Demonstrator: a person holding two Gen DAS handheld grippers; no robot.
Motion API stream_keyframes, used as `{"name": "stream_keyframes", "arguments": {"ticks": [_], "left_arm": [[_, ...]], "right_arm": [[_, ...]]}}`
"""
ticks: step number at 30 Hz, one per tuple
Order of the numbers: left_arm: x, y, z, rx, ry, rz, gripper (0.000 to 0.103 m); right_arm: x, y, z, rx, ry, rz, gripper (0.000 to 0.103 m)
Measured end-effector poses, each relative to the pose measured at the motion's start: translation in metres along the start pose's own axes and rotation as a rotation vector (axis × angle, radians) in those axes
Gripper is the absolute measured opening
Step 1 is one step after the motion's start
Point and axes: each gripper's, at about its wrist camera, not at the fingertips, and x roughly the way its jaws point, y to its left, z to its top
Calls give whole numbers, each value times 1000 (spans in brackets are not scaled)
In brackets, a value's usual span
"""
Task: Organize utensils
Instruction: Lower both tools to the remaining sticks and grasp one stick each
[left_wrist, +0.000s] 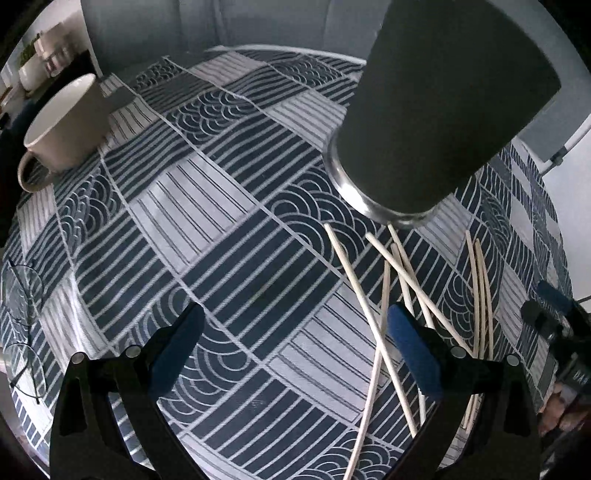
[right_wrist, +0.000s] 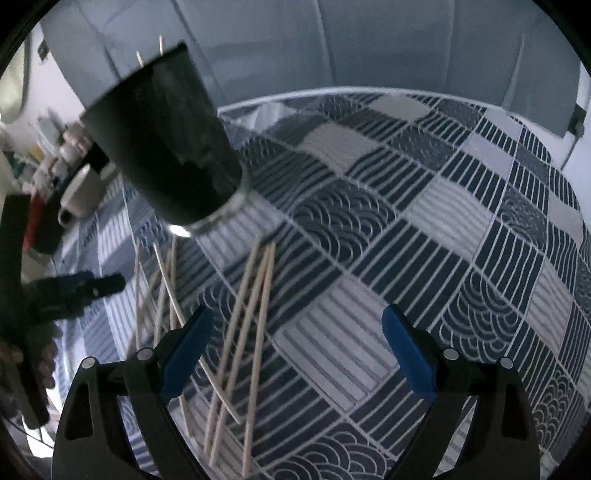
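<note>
Several pale wooden chopsticks lie scattered on the blue-and-white patterned tablecloth, also in the right wrist view. A tall black tumbler with a steel base stands just behind them; in the right wrist view two chopstick tips poke out of its top. My left gripper is open and empty above the cloth, chopsticks under its right finger. My right gripper is open and empty, chopsticks by its left finger. The left gripper also shows at the left of the right wrist view.
A white mug stands at the far left of the table, also seen behind the tumbler. Eyeglasses lie at the left table edge. The round table's far edge faces a grey sofa.
</note>
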Motion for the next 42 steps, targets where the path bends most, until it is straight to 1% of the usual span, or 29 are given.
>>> {"name": "stream_keyframes", "arguments": {"ticks": [3,8,14,18,21,25,28,30,33,34,35,36,37,38,39,40,41,42], "left_arm": [[4,-3,0,-5,5,11,97],[11,-9,2,4,11,56,97],[17,-8,6,-27,21,105,97],[23,-15,8,-6,23,164,98],[25,-16,13,-28,22,172,98],[27,-19,15,-33,35,175,98],[27,-18,15,-31,46,175,98],[26,-15,15,-34,55,175,98],[27,-12,17,-39,70,171,93],[25,-12,17,-33,65,169,88],[22,-12,17,-25,60,167,83],[20,-11,16,-12,52,162,80],[18,-12,15,-5,46,159,73],[16,-11,14,4,42,156,65],[14,-10,13,14,38,150,61],[12,-9,12,18,36,147,52],[11,-7,11,22,32,142,40],[9,-4,10,21,31,138,33]], "right_arm": [[7,-3,-6,0,29,-9,88],[14,-8,-12,14,55,-20,88],[19,-9,-15,14,79,-39,88],[23,-8,-15,-1,100,-78,88],[26,-8,-13,0,107,-91,88],[29,-5,-10,-11,118,-96,88],[35,2,-8,-54,137,-149,88],[36,6,-8,-76,142,-162,88],[37,4,-6,-53,166,-167,87],[37,5,-6,-51,174,-168,86],[37,6,-5,-56,178,-166,82],[36,7,-5,-64,178,-162,79],[35,8,-5,-78,176,-155,71],[33,10,-5,-89,174,-152,59],[31,11,-5,-97,174,-147,53],[28,12,-5,-100,173,-145,39],[27,11,-4,-98,172,-147,26],[26,10,-4,-95,171,-152,21]]}}
